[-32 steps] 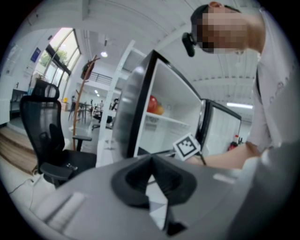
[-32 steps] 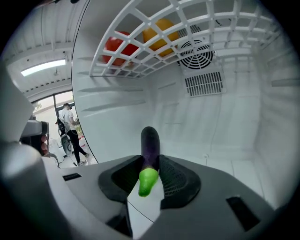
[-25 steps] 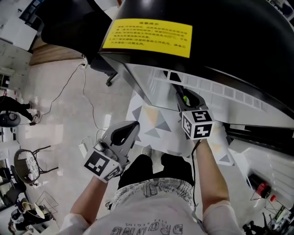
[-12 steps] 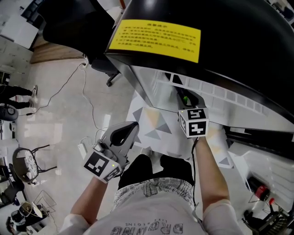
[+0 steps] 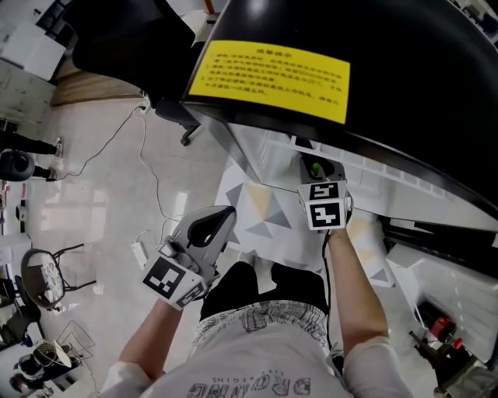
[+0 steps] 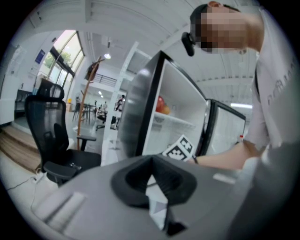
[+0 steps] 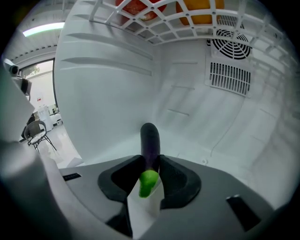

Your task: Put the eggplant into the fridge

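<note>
Open fridge [image 7: 108, 93]: white walls, vent grille at the back. Low inside it, the right claw [image 7: 150, 163], clamped on the eggplant [image 7: 150, 138] close to the green stem end. Dark body sticking out ahead and angled down toward the compartment floor [image 7: 206, 150], seemingly not yet touching it. Placing step, by the look of things, and close to finished.

To do it well:
- Lower gently to bring the far tip onto the compartment floor.
- Flatten the wrist to lay the whole length down, and only then spread the jaws.
- Release low, against rolling, and well back from the front lip.
- Keep under the wire shelf [image 7: 154, 21] overhead, with no upward swing.
- Afterwards, draw straight back along the line of entry, without nudging the eggplant.

Left claw [image 6: 152, 169]: outside the fridge, off to the side of the open door, jaws together with nothing between them. Best kept there, out of the other arm's way.

Contents: on the wire shelf, a red fruit [image 7: 138, 7] and an orange fruit [image 7: 201, 14], seen from below through the grid. In the visible part of the lower compartment, only the eggplant, held in the claw.
</note>
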